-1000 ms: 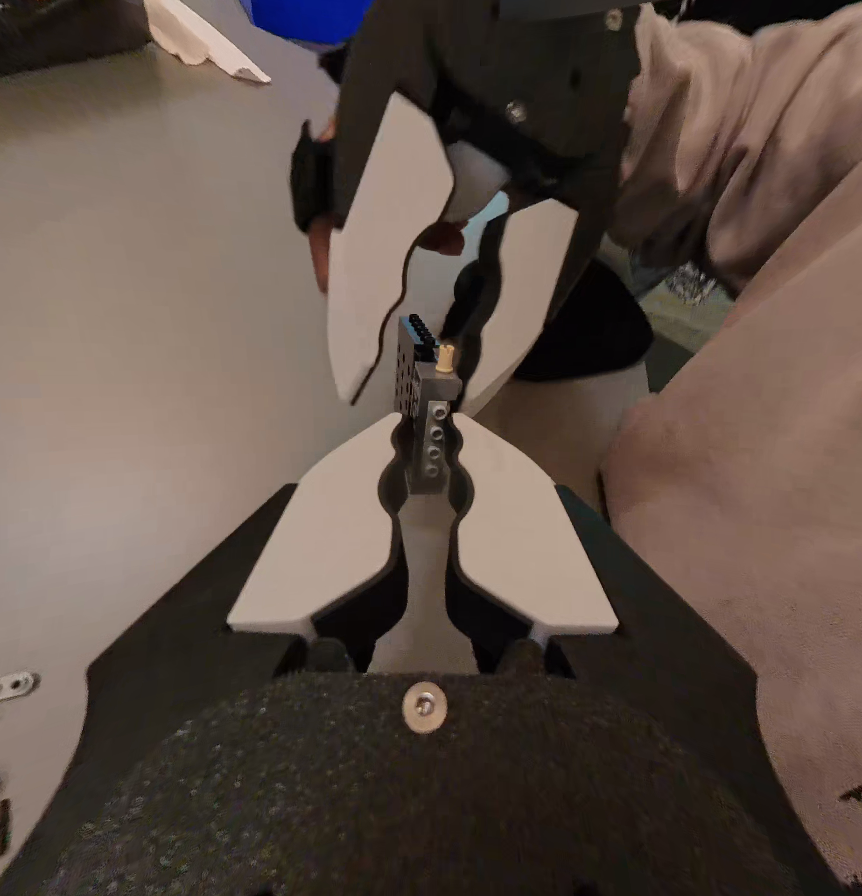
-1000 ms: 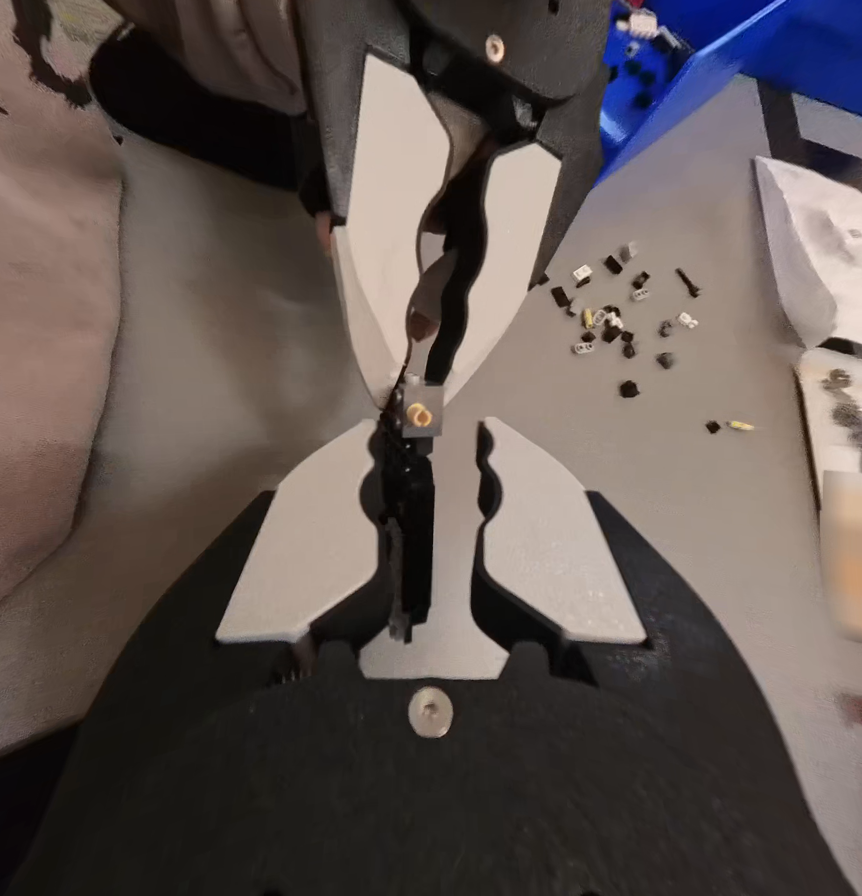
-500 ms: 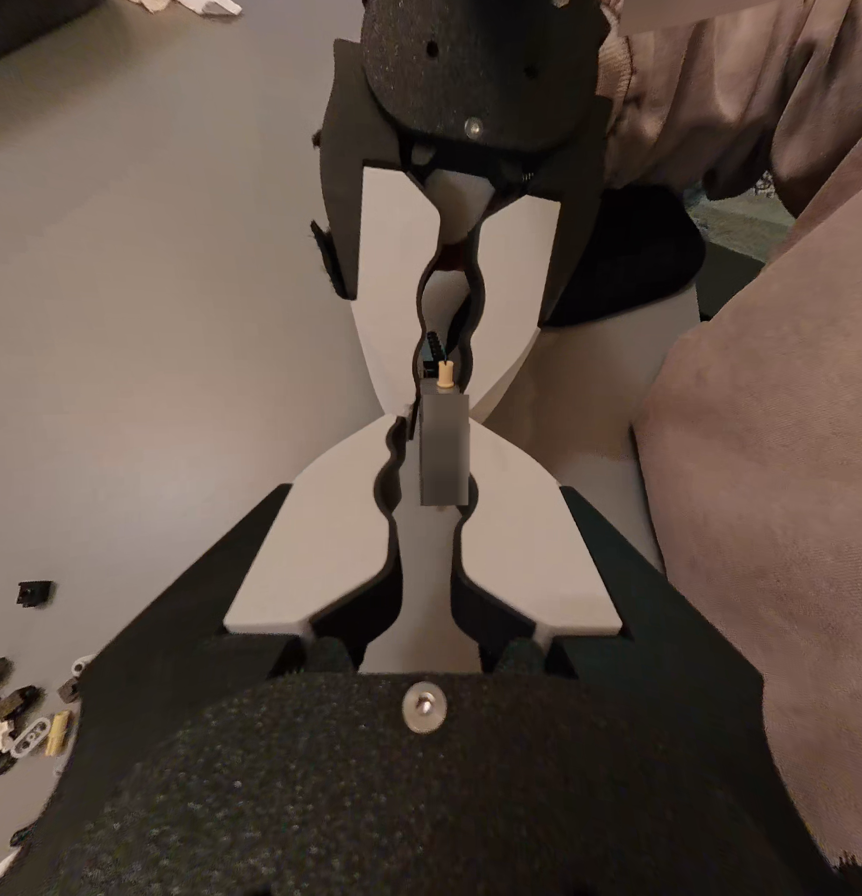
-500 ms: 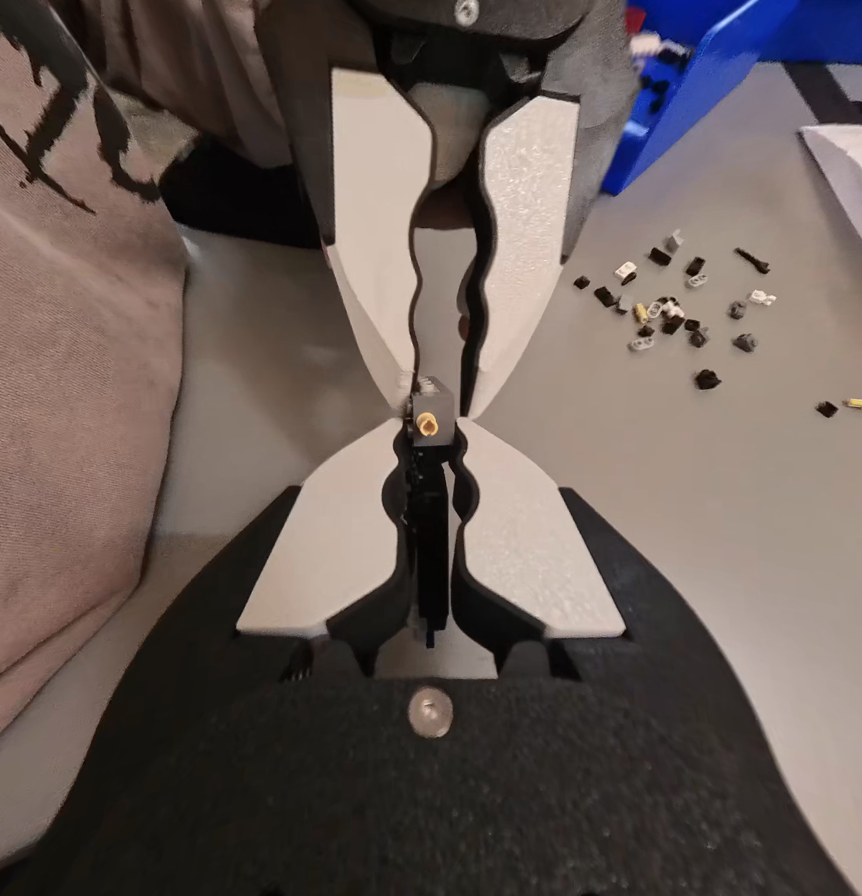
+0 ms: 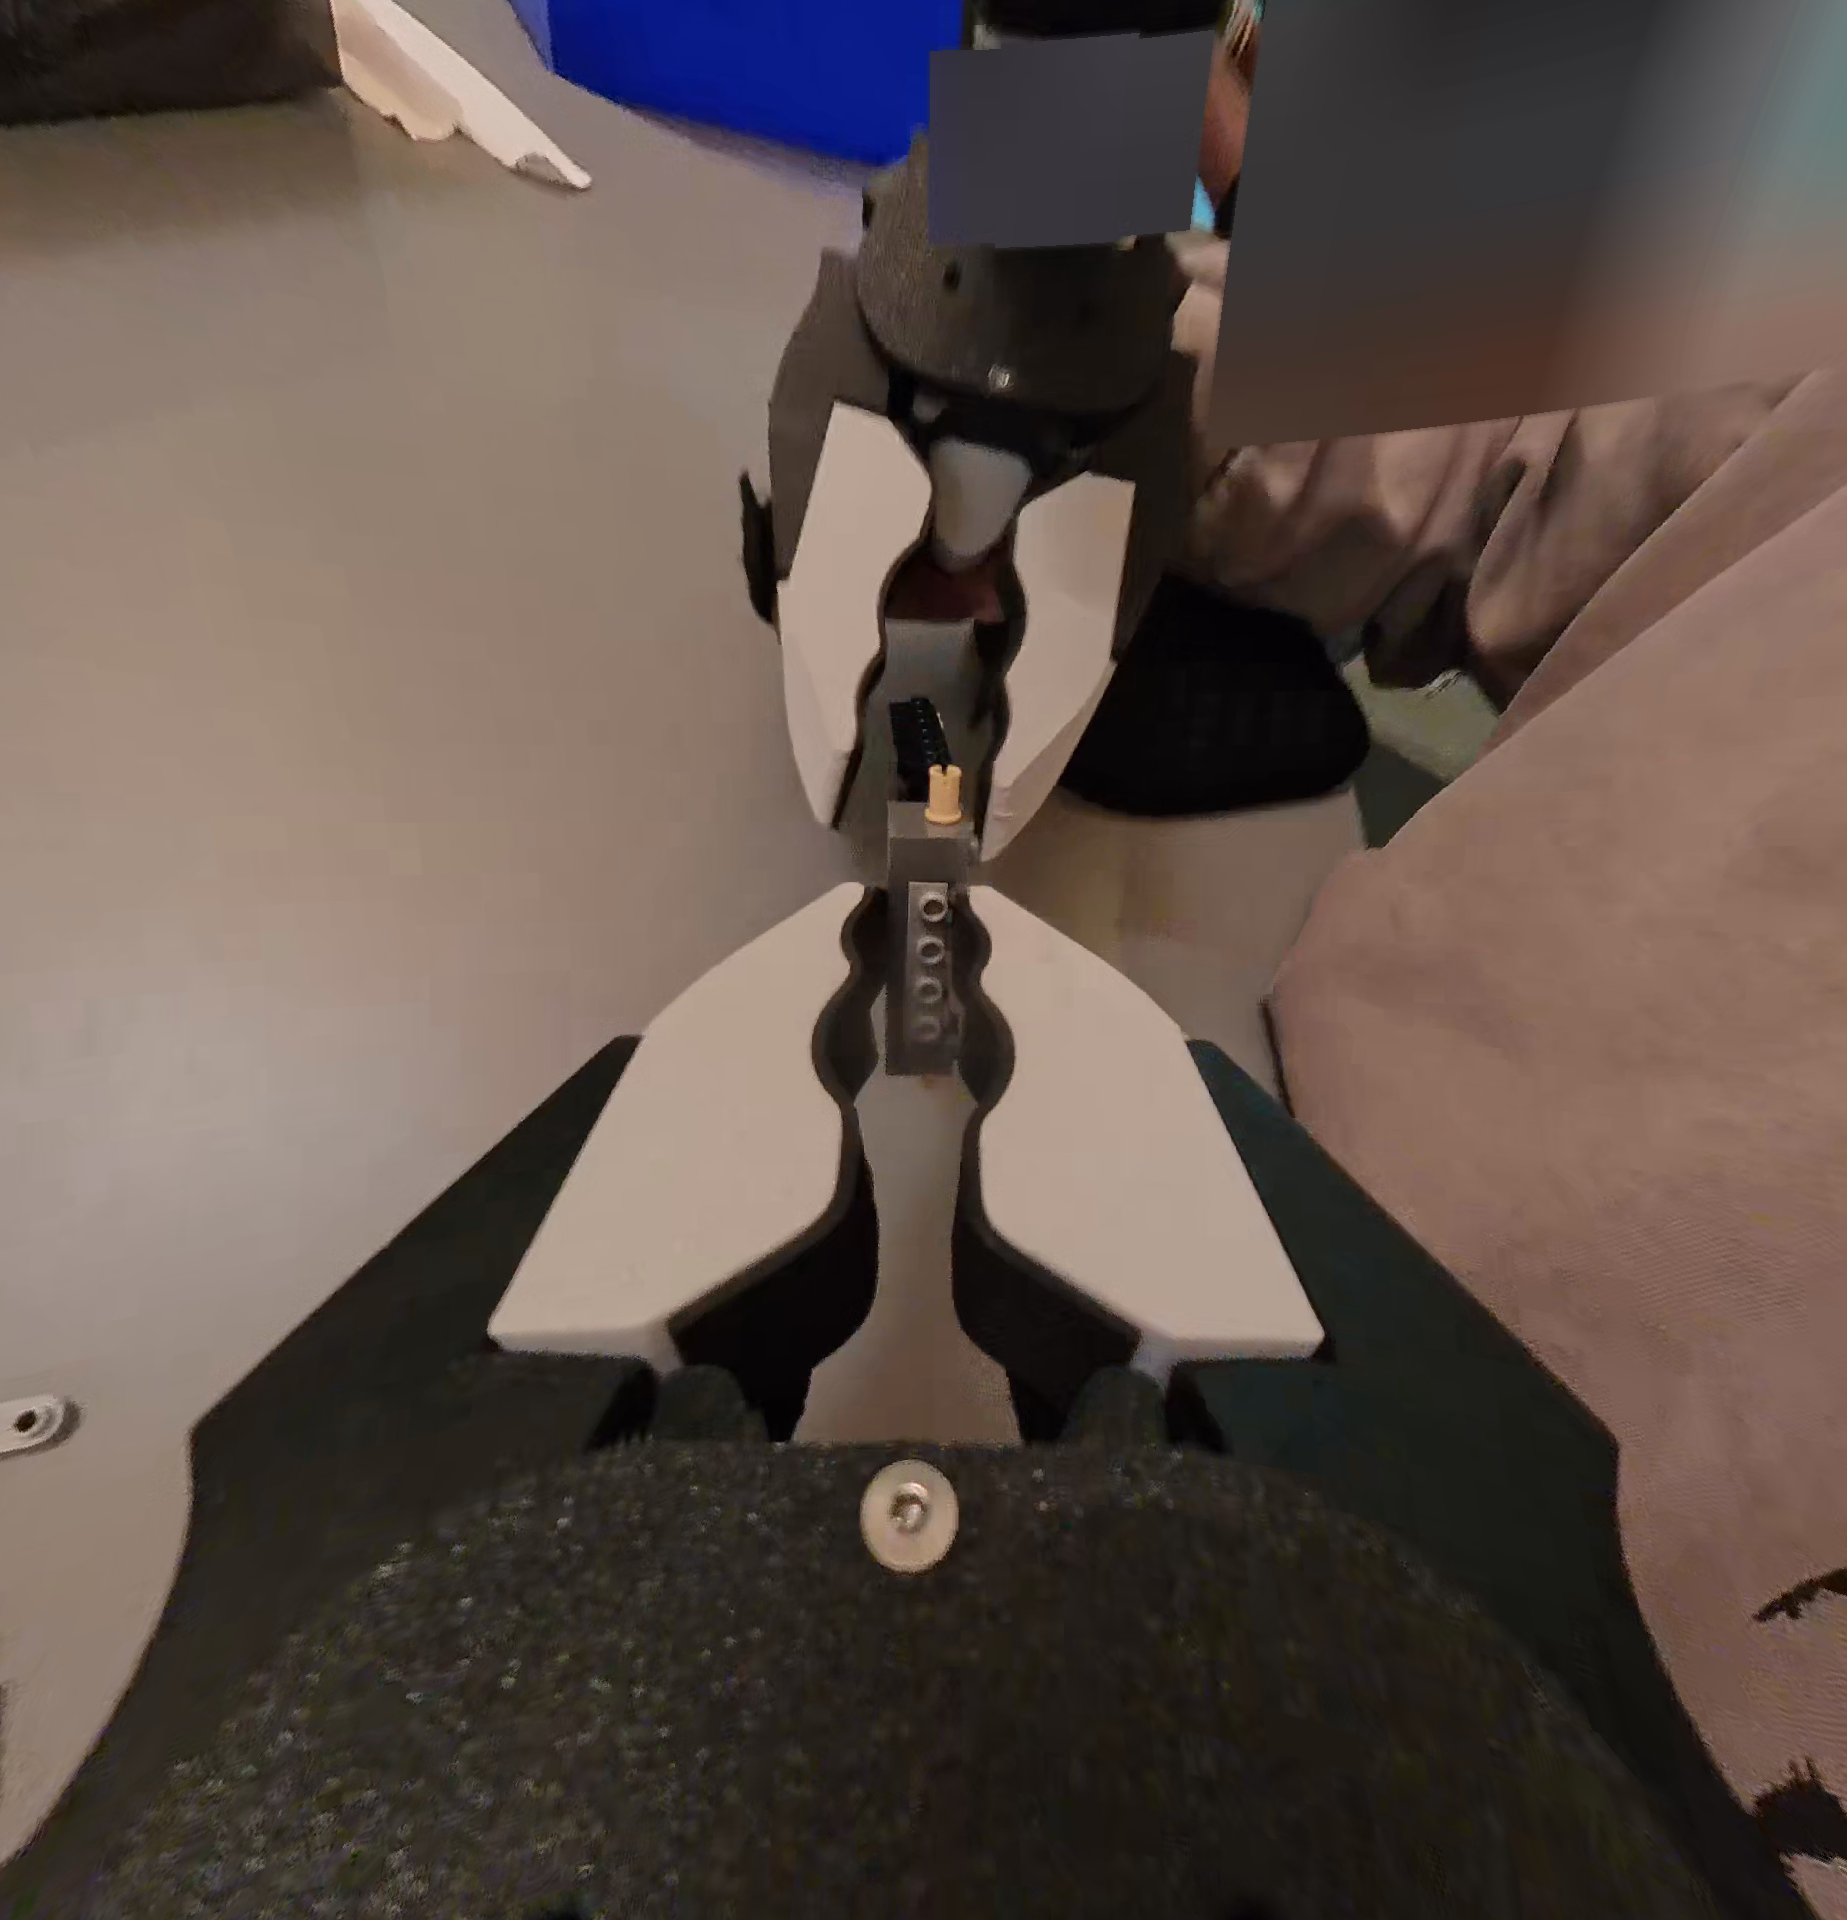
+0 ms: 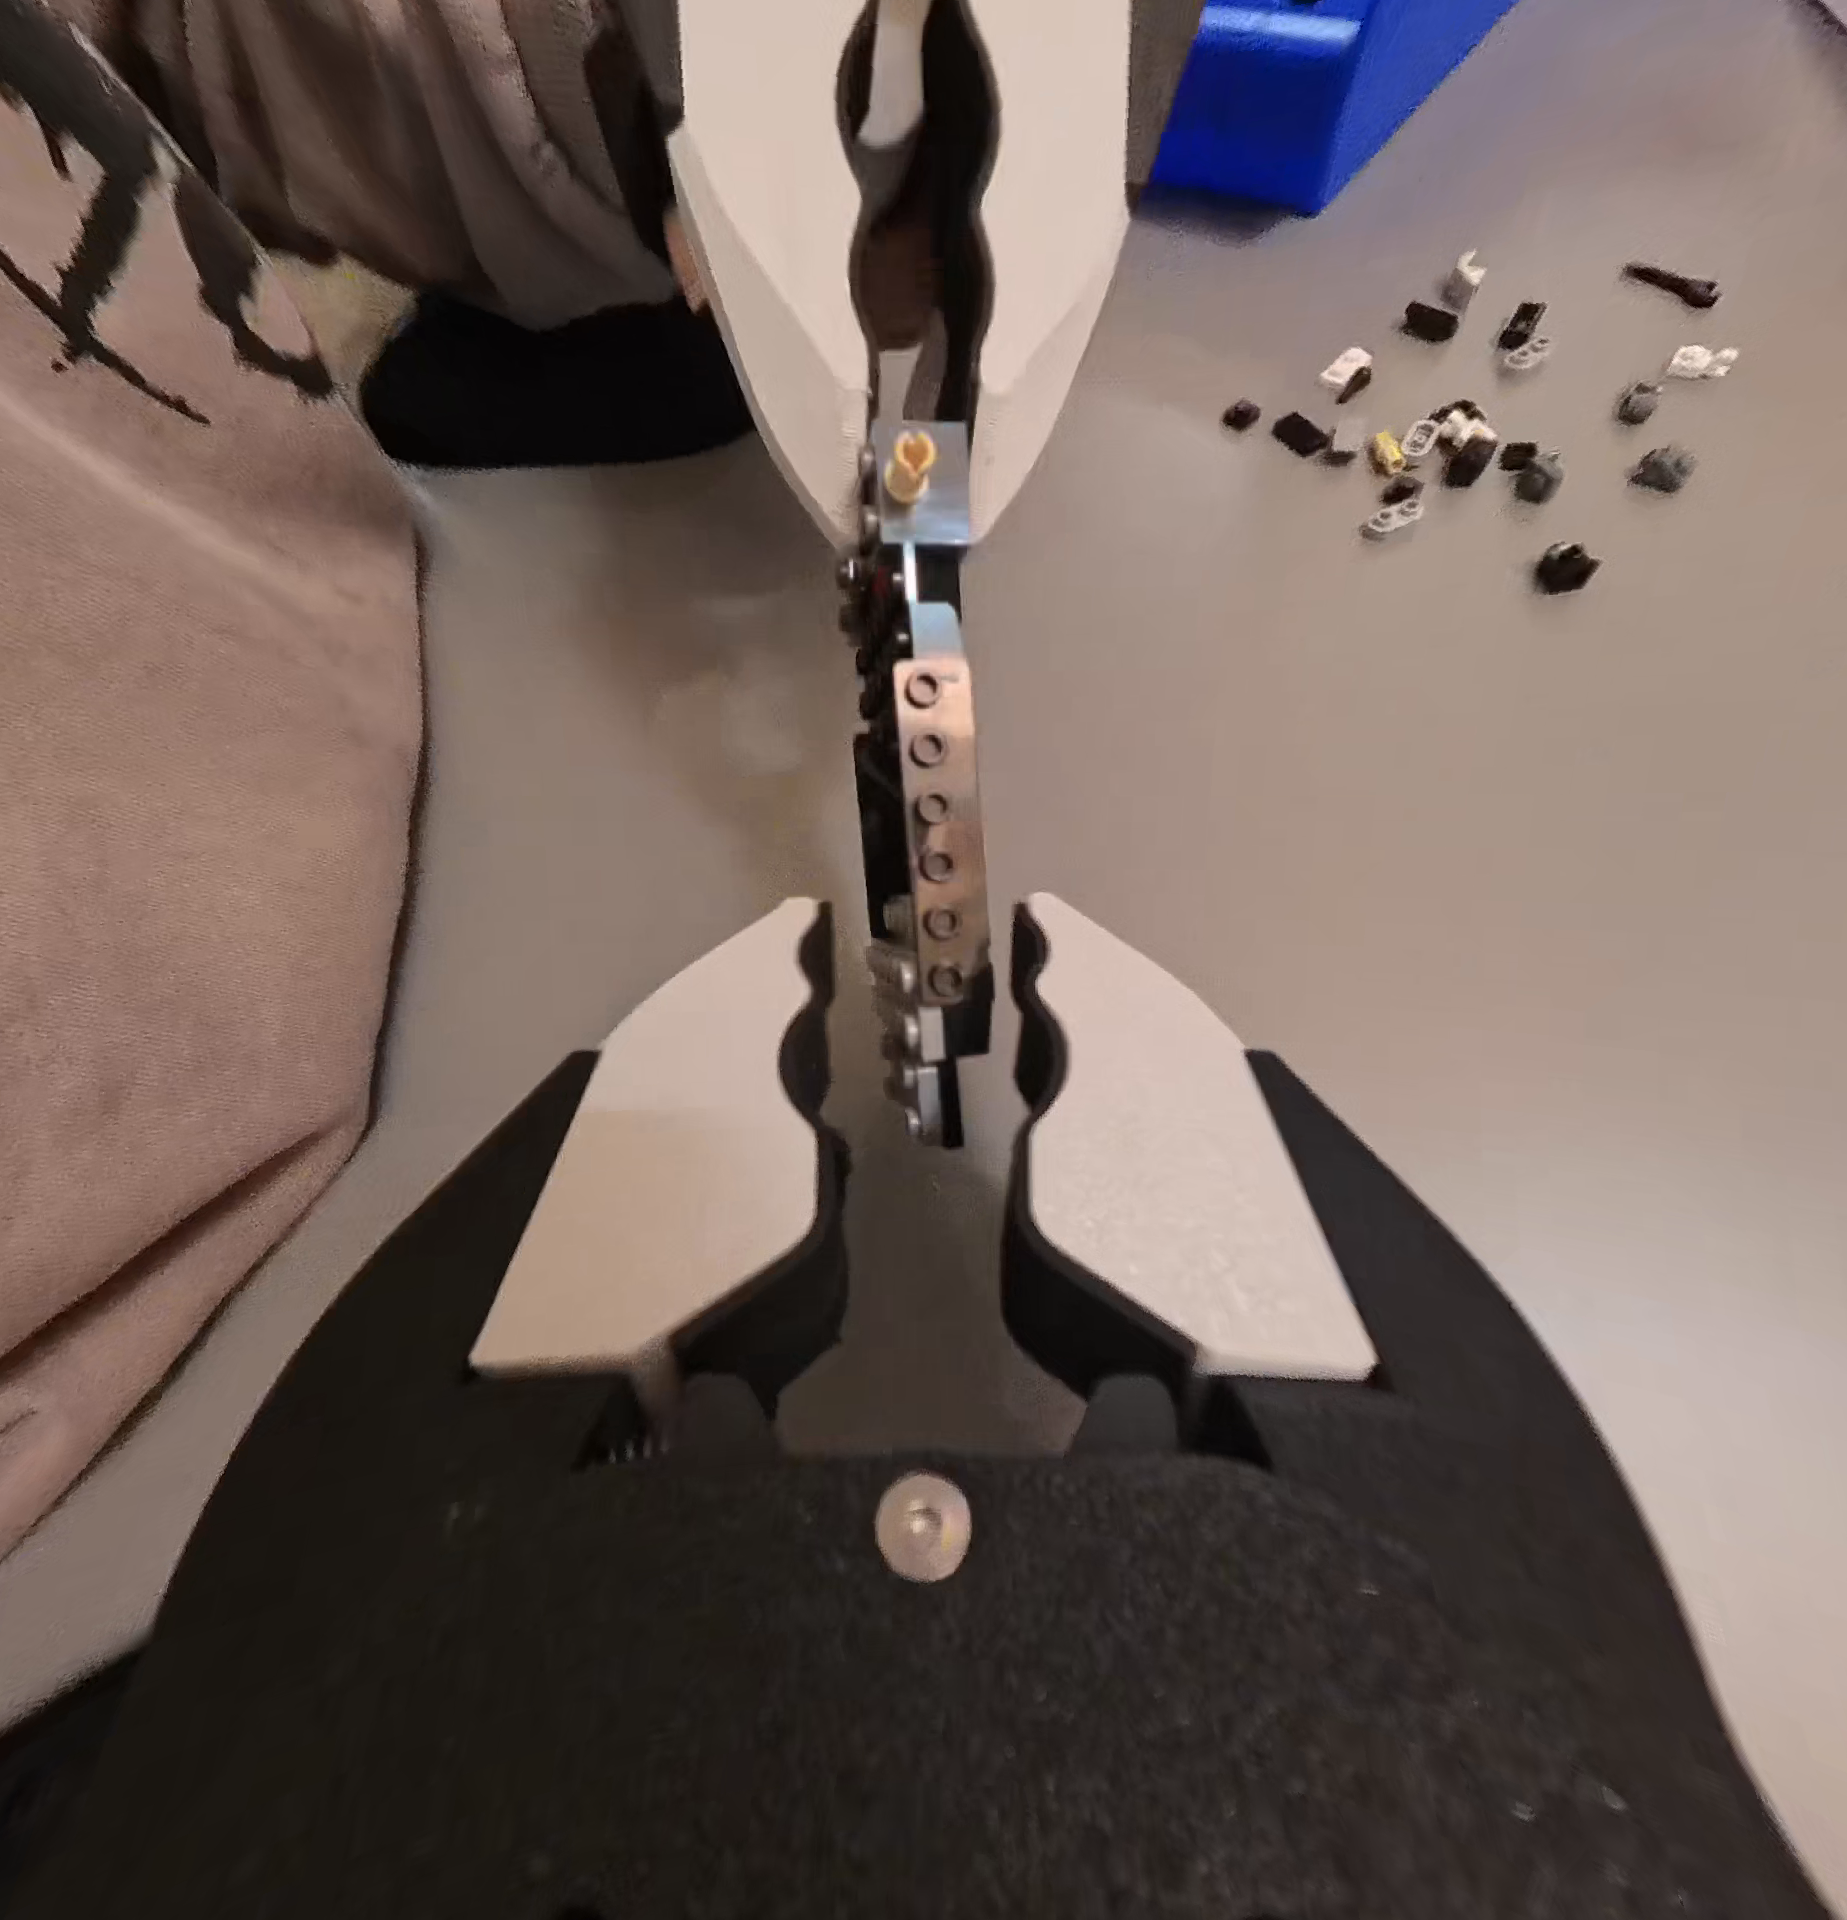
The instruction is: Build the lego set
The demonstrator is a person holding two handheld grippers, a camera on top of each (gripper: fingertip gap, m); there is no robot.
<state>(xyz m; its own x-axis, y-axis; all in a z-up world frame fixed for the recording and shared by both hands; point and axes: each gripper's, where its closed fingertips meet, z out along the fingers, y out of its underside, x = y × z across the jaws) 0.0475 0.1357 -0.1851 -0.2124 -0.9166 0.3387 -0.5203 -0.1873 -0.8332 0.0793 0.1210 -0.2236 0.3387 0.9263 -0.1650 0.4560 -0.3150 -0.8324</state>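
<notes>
Lego assembly (image 6: 924, 831), grey holed beam on black plates with a tan pin (image 6: 906, 468) at one end, held above the desk (image 6: 1418, 935) between both claws. Left claw (image 5: 924, 914) closed on the grey pin-end block. Right claw (image 6: 919, 935) open, fingers either side of the other end, not touching. Loose small pieces (image 6: 1459, 436) scattered near a blue bin (image 6: 1283, 114) toward the desk's far right edge.

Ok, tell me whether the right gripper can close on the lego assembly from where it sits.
Probably yes. The right gripper is open and the near end of the lego assembly lies between its jaws, with nothing else between them. The left gripper clamps only the far end.
</notes>
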